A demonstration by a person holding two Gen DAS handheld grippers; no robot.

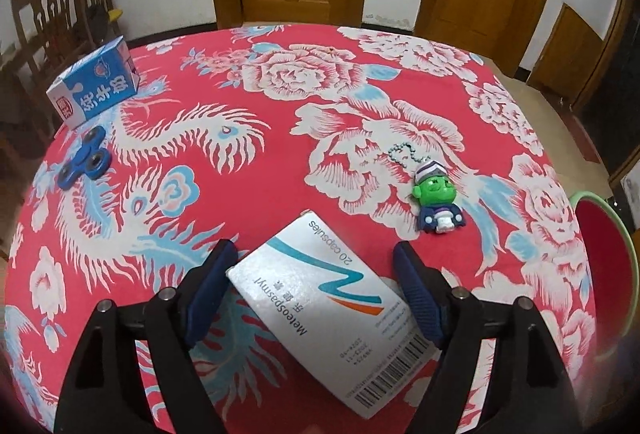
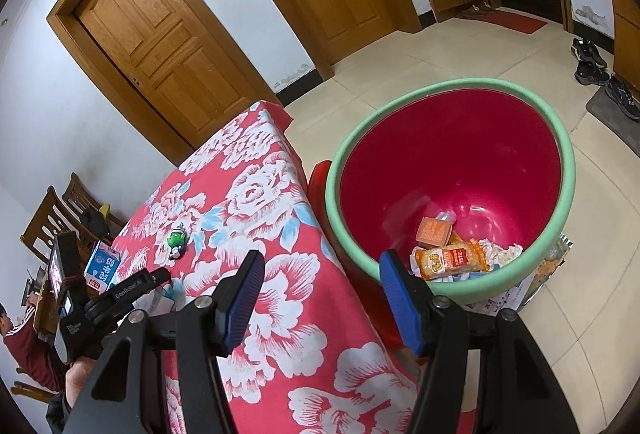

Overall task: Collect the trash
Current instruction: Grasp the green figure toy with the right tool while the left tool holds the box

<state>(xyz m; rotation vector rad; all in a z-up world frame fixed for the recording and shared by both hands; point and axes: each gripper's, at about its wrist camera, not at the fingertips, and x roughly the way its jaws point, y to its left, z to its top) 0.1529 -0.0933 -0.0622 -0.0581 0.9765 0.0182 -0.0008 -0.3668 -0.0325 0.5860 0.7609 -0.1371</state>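
The left gripper [image 1: 316,274] is standing released, its jaws straddling the white medicine box [image 1: 320,310] lying near the table's [image 1: 280,162] near edge. The right gripper [image 2: 320,290] is hanging released and empty by the table's right edge, beside the red bin [image 2: 448,154] holding wrappers.
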